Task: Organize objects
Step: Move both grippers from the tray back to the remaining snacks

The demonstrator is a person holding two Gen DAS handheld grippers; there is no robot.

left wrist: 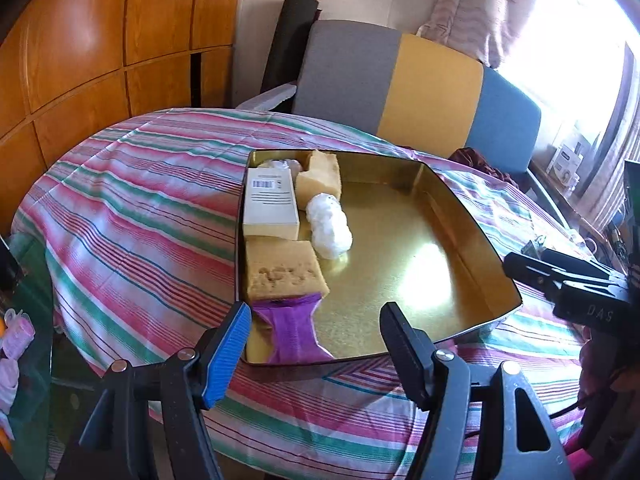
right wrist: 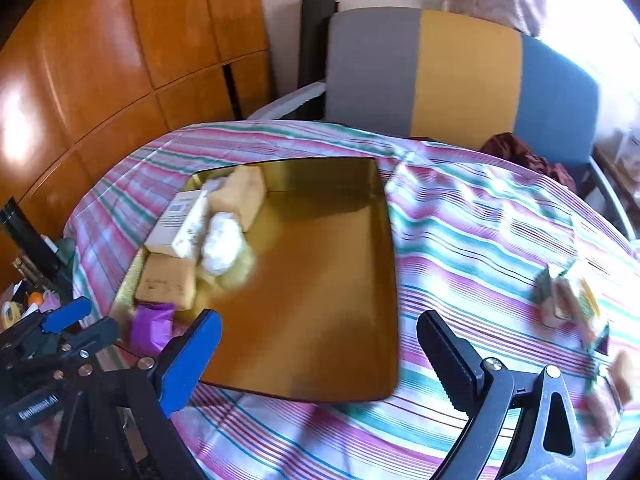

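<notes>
A gold metal tray [left wrist: 420, 264] sits on the striped tablecloth; it also shows in the right wrist view [right wrist: 320, 300]. Along its left side lie a white box [left wrist: 270, 204], two yellow sponges [left wrist: 284, 274] [left wrist: 322, 178], a white cotton wad [left wrist: 330, 226] and a purple cloth [left wrist: 294, 330]. My left gripper [left wrist: 316, 344] is open and empty, just above the tray's near edge by the purple cloth. My right gripper [right wrist: 320, 364] is open and empty over the tray's near right corner. Several loose items [right wrist: 572, 300], blurred, lie on the cloth at the right.
A chair [left wrist: 400, 84] with grey, yellow and blue panels stands behind the table. A wooden cabinet [left wrist: 100, 40] fills the left. Small clutter lies on a glass surface [left wrist: 16, 340] at the far left. The right gripper's body [left wrist: 572, 284] shows at the right edge.
</notes>
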